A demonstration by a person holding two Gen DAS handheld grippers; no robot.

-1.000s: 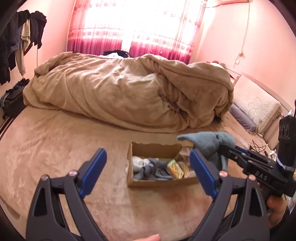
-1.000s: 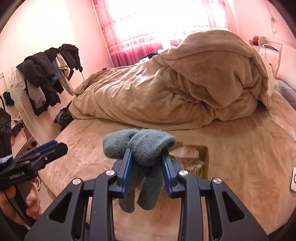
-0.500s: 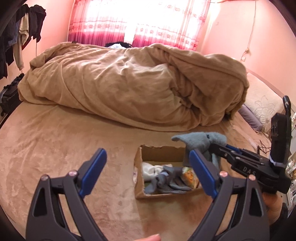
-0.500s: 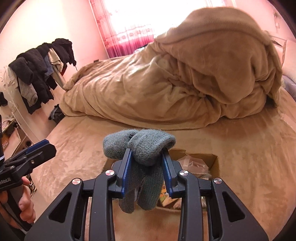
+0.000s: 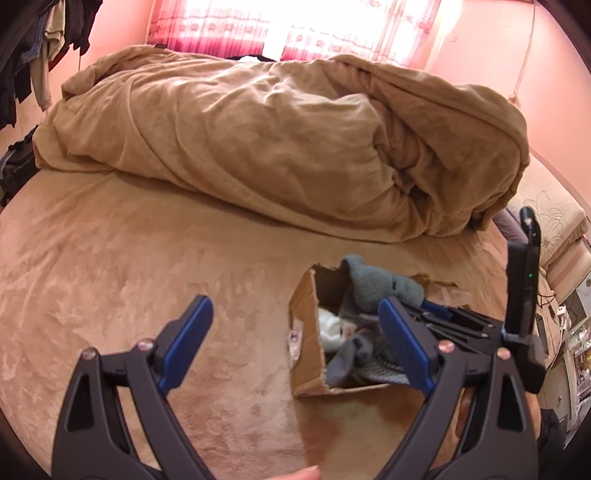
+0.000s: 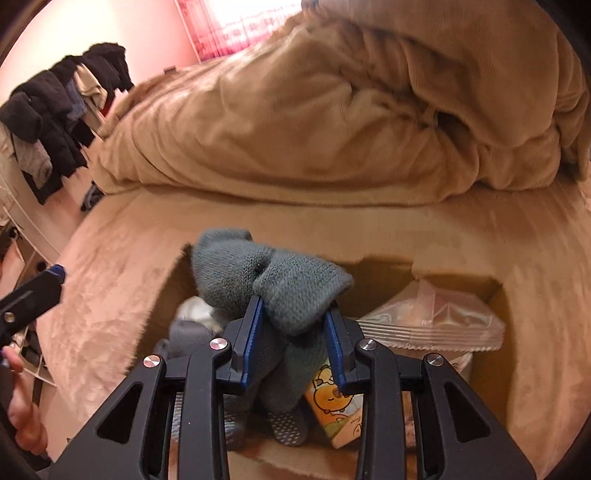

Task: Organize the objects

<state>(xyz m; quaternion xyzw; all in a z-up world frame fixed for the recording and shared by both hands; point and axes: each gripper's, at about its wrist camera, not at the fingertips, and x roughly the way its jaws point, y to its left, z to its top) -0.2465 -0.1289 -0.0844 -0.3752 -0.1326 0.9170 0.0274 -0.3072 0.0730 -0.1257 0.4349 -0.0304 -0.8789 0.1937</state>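
Clamping grey socks [image 6: 273, 284], right claw [image 6: 291, 339]

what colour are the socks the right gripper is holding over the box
Grey-blue knit; the socks sit clamped in the right gripper, clearest in the right wrist view.

Pink walls [image 5: 491, 55], sunlit red curtains [image 5: 295, 26], tan duvet-heaped bed [image 5: 110, 258].

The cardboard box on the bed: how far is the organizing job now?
Done: the cardboard box already holds white and grey socks, a clear packet and a cartoon carton. In hand: the right gripper is shut on grey-green socks over the box. Left: releasing them. The left gripper is open, empty.
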